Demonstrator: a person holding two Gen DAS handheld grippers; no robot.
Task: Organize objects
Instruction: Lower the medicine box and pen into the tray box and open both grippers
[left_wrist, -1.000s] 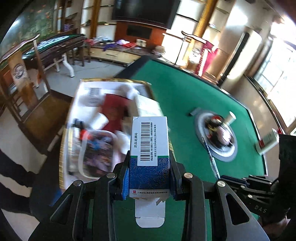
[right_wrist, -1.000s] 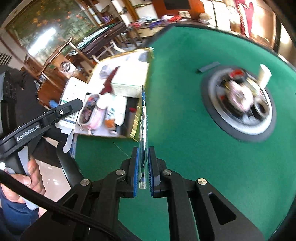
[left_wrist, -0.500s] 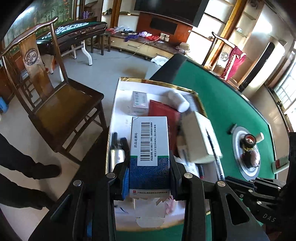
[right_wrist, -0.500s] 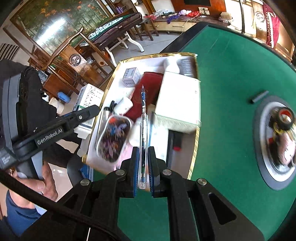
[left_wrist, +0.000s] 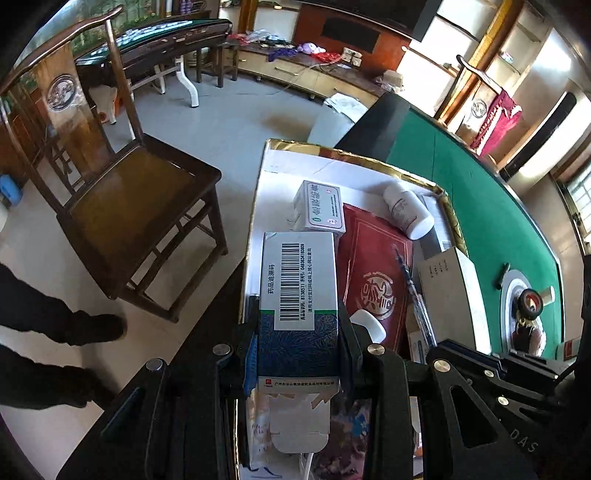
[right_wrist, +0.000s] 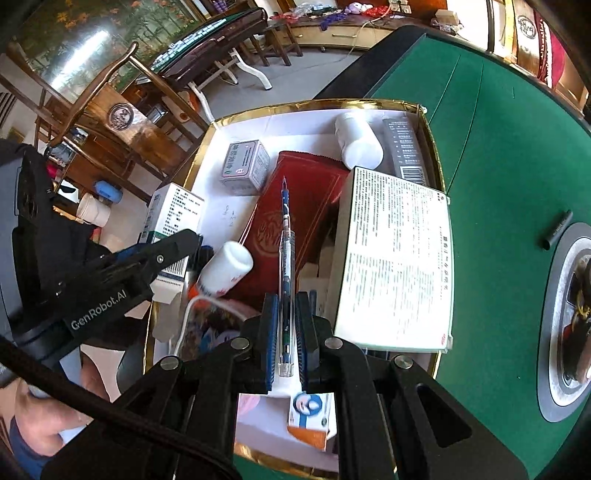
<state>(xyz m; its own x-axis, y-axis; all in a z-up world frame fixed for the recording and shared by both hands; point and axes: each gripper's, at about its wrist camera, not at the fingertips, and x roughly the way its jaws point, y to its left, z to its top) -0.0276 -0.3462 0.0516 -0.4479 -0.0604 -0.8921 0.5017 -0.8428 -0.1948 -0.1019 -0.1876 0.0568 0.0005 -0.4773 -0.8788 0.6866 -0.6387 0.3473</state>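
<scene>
Both grippers have swung from the green table (right_wrist: 480, 122) over the gold-rimmed tray (right_wrist: 258, 107). Left gripper (left_wrist: 298, 354) clamps a blue-white barcoded medicine box (left_wrist: 299, 291); right gripper (right_wrist: 286, 347) pinches a clear blue-tipped pen (right_wrist: 286, 254).

Both the left gripper (left_wrist: 297, 347) and right gripper (right_wrist: 286, 328) have moved from the green table (right_wrist: 491, 155) to over the gold-rimmed box (right_wrist: 207, 144).

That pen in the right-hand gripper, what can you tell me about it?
The pen is slim, with a clear plastic barrel, a dark refill showing inside and a blue patterned section toward its tip. The right gripper is shut on its rear end, blue pads pressing both sides. It points straight ahead, tip forward, above the red booklet in the gold-rimmed box. Only the pads appear to touch it.
</scene>
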